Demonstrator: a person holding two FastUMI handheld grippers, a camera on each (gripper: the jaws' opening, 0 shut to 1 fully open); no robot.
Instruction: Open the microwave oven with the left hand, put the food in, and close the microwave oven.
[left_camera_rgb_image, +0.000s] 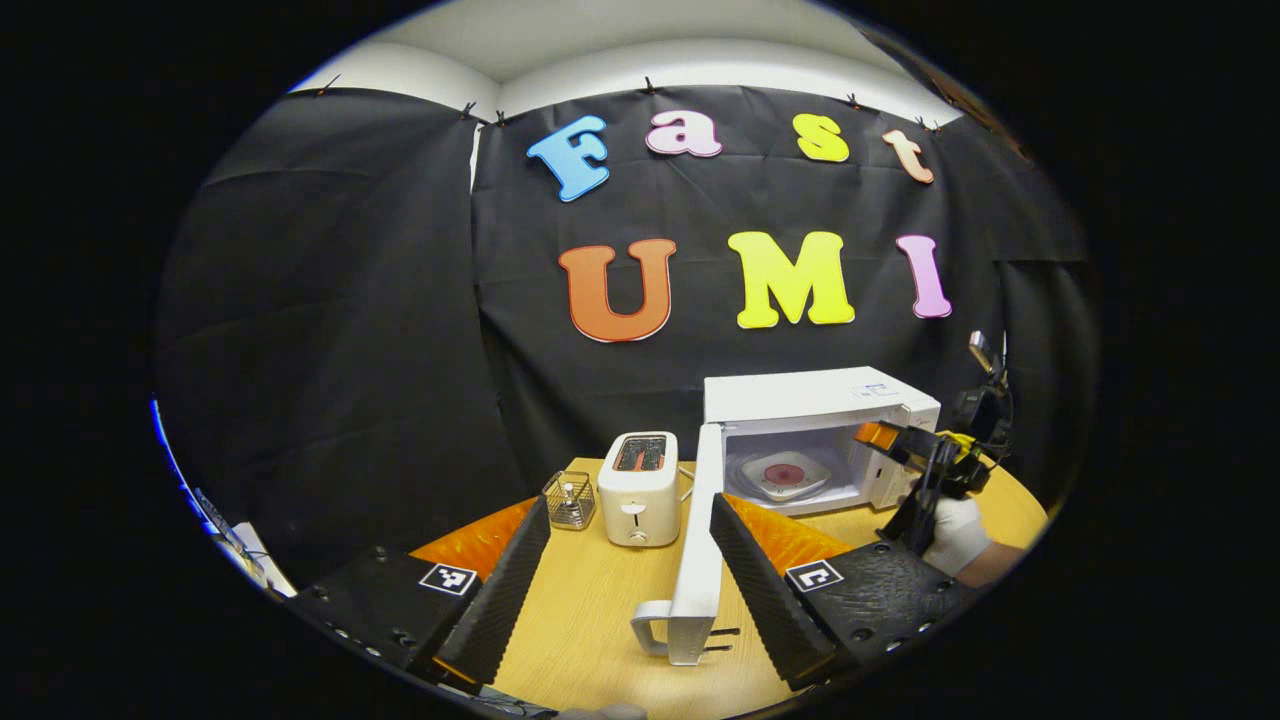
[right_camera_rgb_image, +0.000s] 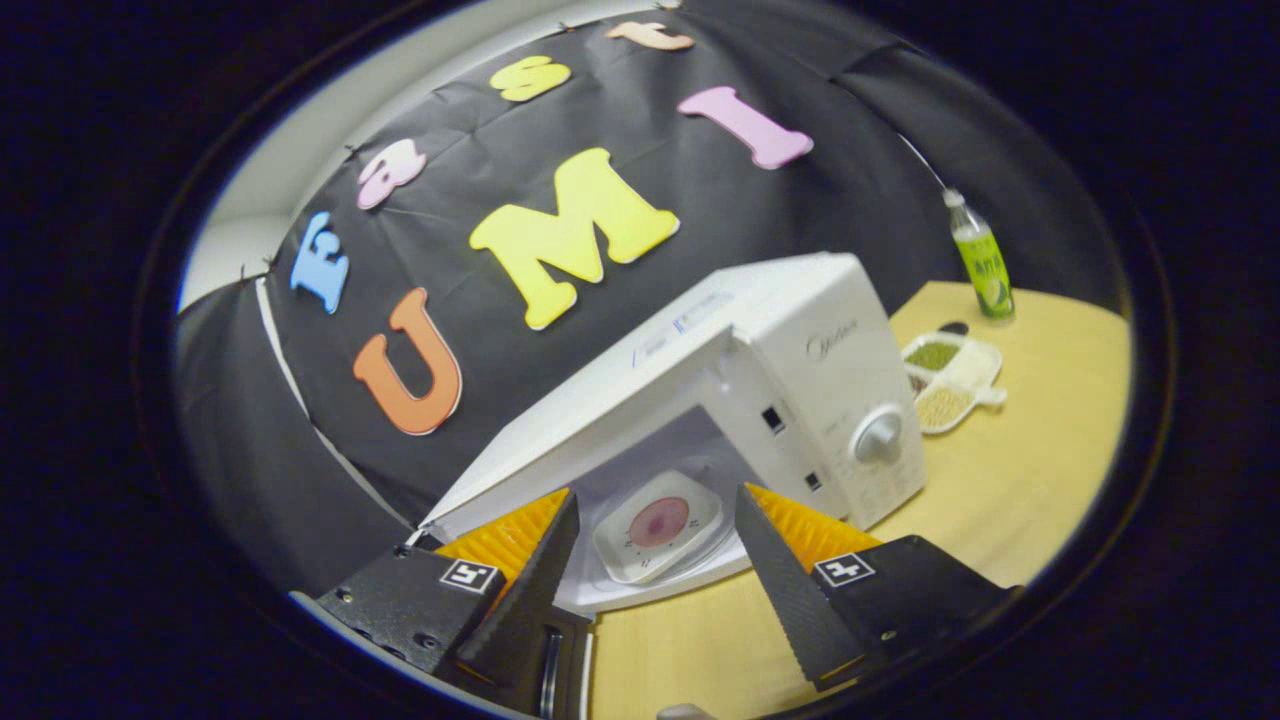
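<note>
The white microwave stands at the back of the wooden table with its door swung wide toward me, handle nearest. Inside lies a white square plate with pink food. My left gripper is open and holds nothing; the door's edge stands between its fingers, farther off. The right gripper, held by a gloved hand, hovers just in front of the cavity's right side. In the right gripper view the right gripper is open, empty, facing the plate inside the microwave.
A white toaster and a small wire basket stand left of the open door. Right of the microwave are a green bottle and a divided dish of beans. Bare tabletop lies in front.
</note>
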